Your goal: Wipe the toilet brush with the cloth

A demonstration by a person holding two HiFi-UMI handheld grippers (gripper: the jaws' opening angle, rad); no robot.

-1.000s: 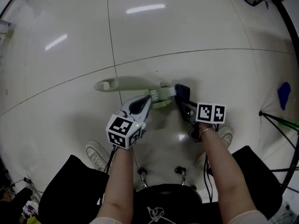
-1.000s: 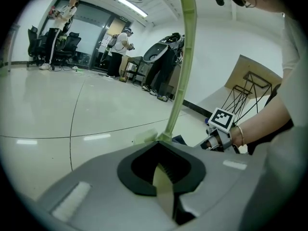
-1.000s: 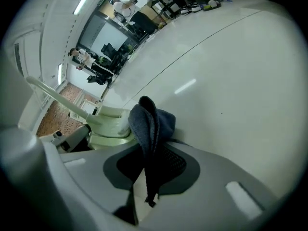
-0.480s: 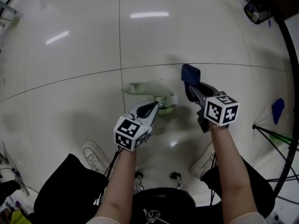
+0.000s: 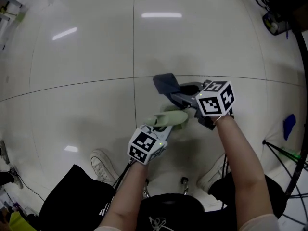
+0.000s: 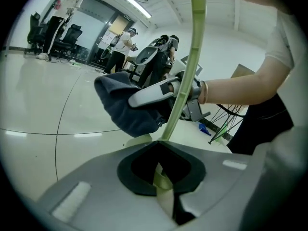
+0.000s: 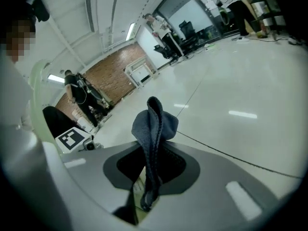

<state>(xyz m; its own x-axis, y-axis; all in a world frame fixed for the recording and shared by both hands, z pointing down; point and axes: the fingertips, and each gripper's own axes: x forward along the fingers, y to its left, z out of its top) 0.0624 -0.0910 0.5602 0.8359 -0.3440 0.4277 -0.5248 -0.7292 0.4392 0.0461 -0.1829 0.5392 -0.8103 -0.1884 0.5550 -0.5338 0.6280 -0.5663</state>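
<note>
Floor (image 5: 72, 57): glossy, pale, tiled. Brush (image 5: 168, 118): pale green, probably light, stiff, smooth plastic; held mid-scene, left claw (image 5: 161, 130) clamped shut on its handle, the sound place to grip. Cloth (image 5: 164, 82): dark, soft, limp; pinched tight in right claw (image 5: 179, 96), just far of brush. Writing: none legible.

The toilet brush (image 5: 169, 118) is finished in pale green throughout. The cloth (image 5: 165, 83) is coloured a uniform dark slate blue. The left gripper (image 5: 162, 129) and the right gripper (image 5: 179, 96) are moulded in light grey, and a black liner (image 6: 124, 173) is fitted around the jaw opening. The left cube (image 5: 146, 146) and the right cube (image 5: 215, 98) are printed with black square patterns on white. The floor (image 5: 72, 57) is tiled in glossy white and is crossed by thin dark grout lines. The shoe (image 5: 102, 161) is coloured white.
</note>
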